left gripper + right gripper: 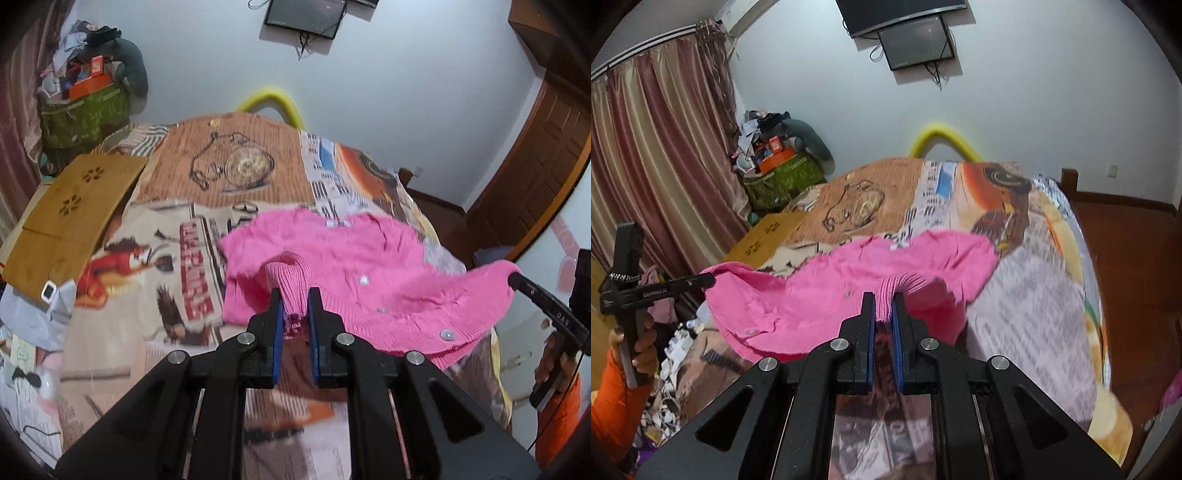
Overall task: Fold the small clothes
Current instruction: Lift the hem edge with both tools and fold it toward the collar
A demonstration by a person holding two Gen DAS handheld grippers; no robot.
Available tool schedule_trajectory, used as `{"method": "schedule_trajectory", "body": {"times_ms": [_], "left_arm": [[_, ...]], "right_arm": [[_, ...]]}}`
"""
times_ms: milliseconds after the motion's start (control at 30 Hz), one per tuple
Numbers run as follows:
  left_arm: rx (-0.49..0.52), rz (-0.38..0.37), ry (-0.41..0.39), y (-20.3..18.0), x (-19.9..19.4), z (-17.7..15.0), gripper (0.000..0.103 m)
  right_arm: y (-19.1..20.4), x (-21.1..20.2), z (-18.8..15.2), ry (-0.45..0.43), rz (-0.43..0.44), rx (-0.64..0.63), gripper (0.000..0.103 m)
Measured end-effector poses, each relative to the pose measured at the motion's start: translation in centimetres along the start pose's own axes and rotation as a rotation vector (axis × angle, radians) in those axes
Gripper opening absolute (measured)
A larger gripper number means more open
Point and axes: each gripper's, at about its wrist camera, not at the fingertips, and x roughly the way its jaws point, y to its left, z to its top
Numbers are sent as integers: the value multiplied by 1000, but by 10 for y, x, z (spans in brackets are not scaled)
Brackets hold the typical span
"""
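Two grippers are closed on one pink cardigan [354, 258]. A ribbed cuff or hem of it is pinched between the blue pads of the left gripper [295, 295], and the knit stands up above the fingertips as a small rounded fold. Another ribbed edge is clamped in the same way by the right gripper [883, 301]. In the left wrist view the right gripper is seen at the right edge, with the far corner of the cardigan draped over its tip. In the right wrist view the left gripper [705, 279] is seen at the left, held by a hand [642, 345] in an orange sleeve [613, 402].

The cardigan is a soft knit with ribbed borders and small pale round buttons [364, 280]. Its near part is lifted and hangs between the grippers, while its far part is spread on the bed [236, 155].

The bed is covered by a printed sheet with newspaper text and a pocket-watch drawing. A wooden board [74, 210] with flower-shaped holes is laid on its left side. Behind it are seen a white wall, a dark screen [916, 42], striped curtains [653, 147] and a green basket [775, 181] full of things.
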Motion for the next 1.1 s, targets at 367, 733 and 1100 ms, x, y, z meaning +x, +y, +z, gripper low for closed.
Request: {"method": "schedule_trajectory", "body": {"times_ms": [367, 733, 1100], "left_arm": [[-10, 66, 26, 7, 74, 63, 11], [-48, 162, 83, 35, 174, 100, 11], [-82, 187, 204, 50, 251, 103, 19]], "right_arm": [[-24, 62, 48, -11, -41, 3, 7], [-56, 146, 71, 68, -91, 13, 7], [-90, 203, 69, 155, -146, 49, 10]]}}
